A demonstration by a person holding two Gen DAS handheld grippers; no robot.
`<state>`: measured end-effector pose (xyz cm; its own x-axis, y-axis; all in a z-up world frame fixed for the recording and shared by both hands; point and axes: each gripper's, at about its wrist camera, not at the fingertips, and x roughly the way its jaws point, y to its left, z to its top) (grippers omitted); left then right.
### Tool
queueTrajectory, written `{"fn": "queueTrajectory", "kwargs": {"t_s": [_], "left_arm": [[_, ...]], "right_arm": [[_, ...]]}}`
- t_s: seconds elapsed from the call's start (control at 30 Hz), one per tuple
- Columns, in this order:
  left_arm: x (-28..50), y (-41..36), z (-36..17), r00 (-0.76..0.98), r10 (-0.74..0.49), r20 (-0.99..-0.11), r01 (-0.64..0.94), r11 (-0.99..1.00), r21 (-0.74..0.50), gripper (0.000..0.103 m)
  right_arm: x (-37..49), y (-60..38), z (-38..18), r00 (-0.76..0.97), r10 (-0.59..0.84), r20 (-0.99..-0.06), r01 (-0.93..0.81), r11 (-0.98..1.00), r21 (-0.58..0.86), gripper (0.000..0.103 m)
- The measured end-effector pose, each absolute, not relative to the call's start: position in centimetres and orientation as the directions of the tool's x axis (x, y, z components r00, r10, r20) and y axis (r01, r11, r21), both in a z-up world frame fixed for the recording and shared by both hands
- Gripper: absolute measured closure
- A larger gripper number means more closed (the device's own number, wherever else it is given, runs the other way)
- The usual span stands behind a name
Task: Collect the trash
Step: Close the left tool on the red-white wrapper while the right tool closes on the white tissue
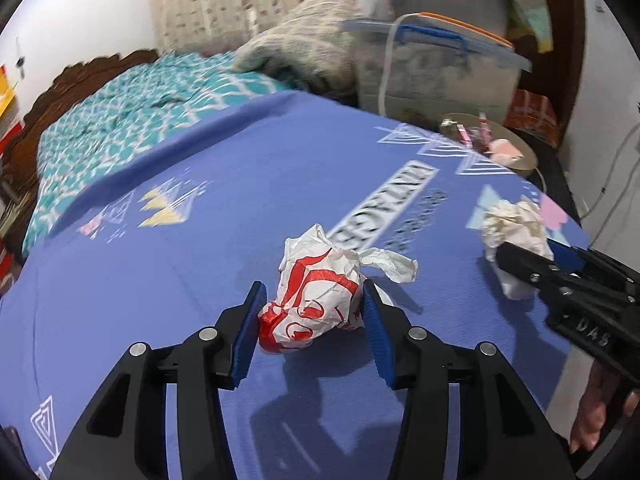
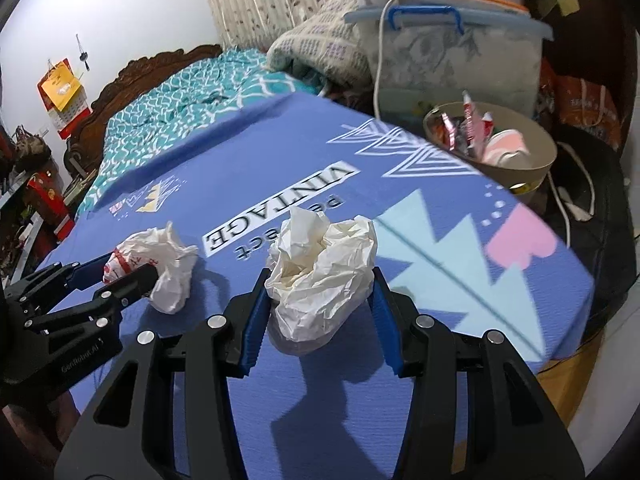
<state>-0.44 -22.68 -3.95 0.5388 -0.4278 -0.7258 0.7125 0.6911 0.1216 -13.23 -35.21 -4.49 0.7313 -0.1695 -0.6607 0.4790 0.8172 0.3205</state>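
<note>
both pickups made — left gripper (image 1: 312, 312) pinches the red-and-white wrapper (image 1: 316, 300), right gripper (image 2: 320, 292) pinches the white paper wad (image 2: 320, 268), both just above the blue tabletop (image 2: 440, 280). next move, judged: carry both to the round bin (image 2: 536, 168) at the far edge — release inside.

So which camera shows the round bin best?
The right wrist view: the bin sits open beyond the table corner, wrappers visible inside. In the left wrist view it is smaller, blurred, near the right edge.
</note>
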Motion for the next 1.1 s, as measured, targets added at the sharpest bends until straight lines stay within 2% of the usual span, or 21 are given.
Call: {"fn": "queueTrajectory", "kwargs": {"t_s": [0.23, 0.37, 0.57, 0.67, 0.8, 0.9, 1.0, 1.1], "left_arm": [[-2.2, -26.0, -3.8, 0.558, -0.480, -0.677, 0.748, 0.644, 0.159, 0.057], [-1.7, -27.3, -5.0, 0.547, -0.461, -0.699, 0.753, 0.636, 0.170, 0.057], [-1.6, -27.5, -6.0, 0.559, -0.453, -0.694, 0.751, 0.632, 0.192, 0.041], [-1.4, -27.2, -6.0, 0.545, -0.467, -0.697, 0.758, 0.630, 0.171, 0.031], [-0.6, -26.4, -5.9, 0.492, -0.504, -0.710, 0.773, 0.628, 0.089, 0.031], [0.0, -25.5, -5.8, 0.447, -0.539, -0.714, 0.783, 0.622, 0.020, 0.030], [-0.3, -25.5, -5.8, 0.443, -0.546, -0.711, 0.789, 0.614, 0.020, 0.029], [-1.2, -26.3, -6.0, 0.486, -0.515, -0.706, 0.783, 0.615, 0.091, 0.029]], "right_arm": [[-15.1, -37.1, -5.5, 0.724, -0.209, -0.658, 0.509, 0.805, 0.304, 0.052], [-15.2, -37.6, -6.9, 0.706, -0.210, -0.676, 0.525, 0.796, 0.300, 0.046], [-15.3, -38.0, -7.7, 0.699, -0.204, -0.686, 0.540, 0.779, 0.318, 0.036], [-15.5, -38.1, -7.4, 0.701, -0.209, -0.682, 0.540, 0.780, 0.317, 0.034], [-15.8, -37.6, -7.0, 0.699, -0.225, -0.679, 0.540, 0.789, 0.294, 0.028], [-16.4, -37.1, -6.9, 0.697, -0.246, -0.674, 0.543, 0.794, 0.272, 0.027], [-16.8, -37.0, -7.1, 0.695, -0.251, -0.674, 0.544, 0.796, 0.265, 0.027], [-16.6, -37.0, -7.4, 0.691, -0.243, -0.681, 0.545, 0.793, 0.271, 0.027]]}}
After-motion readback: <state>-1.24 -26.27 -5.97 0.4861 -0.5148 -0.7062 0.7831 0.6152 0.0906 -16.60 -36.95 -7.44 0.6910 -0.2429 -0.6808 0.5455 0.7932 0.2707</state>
